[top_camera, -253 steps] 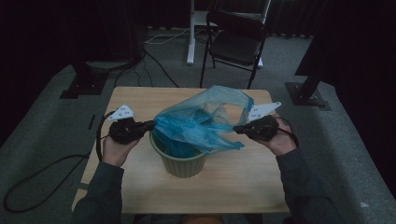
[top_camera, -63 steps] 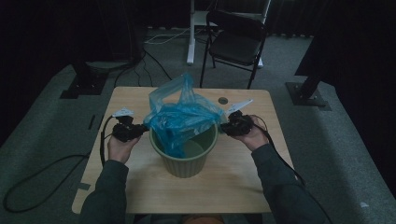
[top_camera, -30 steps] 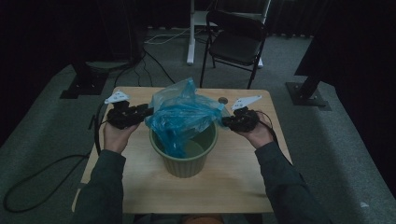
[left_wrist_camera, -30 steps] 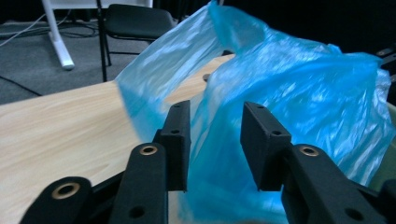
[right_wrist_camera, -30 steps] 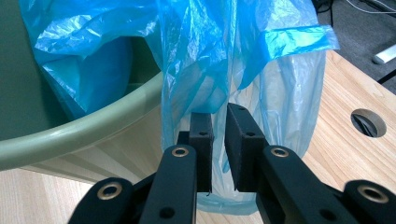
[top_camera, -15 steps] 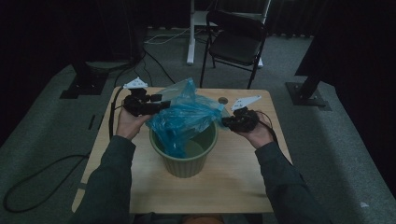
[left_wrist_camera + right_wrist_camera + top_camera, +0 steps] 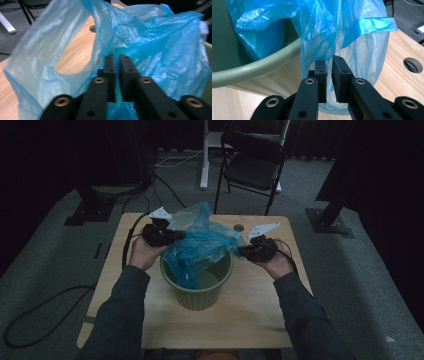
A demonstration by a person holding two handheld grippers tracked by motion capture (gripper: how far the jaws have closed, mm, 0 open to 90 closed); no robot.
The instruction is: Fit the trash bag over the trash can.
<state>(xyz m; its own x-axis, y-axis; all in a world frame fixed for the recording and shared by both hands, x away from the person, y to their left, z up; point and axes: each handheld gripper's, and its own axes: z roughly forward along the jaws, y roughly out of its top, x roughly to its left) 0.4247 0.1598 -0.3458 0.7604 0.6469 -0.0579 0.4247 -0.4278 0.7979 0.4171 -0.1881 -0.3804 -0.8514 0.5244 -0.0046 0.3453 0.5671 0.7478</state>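
Observation:
A crumpled blue plastic bag [image 7: 200, 245] hangs half inside a green bin [image 7: 200, 292] standing on the wooden table [image 7: 250, 320]. My left gripper [image 7: 181, 235] is at the bin's far left rim. Its jaws have just been closing and now stand shut [image 7: 117, 58] on the bag's film [image 7: 155, 42], which bunches around and below the pads. At the bin's right side, my right gripper [image 7: 241, 251] is shut [image 7: 329, 61] on a strip of the bag [image 7: 317, 27] that hangs outside the bin's rim [image 7: 249, 68].
A round hole [image 7: 239, 227] lies in the table behind the bin, also seen from the right gripper [image 7: 412, 65]. A black folding chair [image 7: 252, 167] stands beyond the table. The left gripper's cable [image 7: 127, 250] trails off the table's left side.
My left gripper has moved right and toward the far side of the bin, in against the bag, and its jaws have come together. The right gripper has stayed put.

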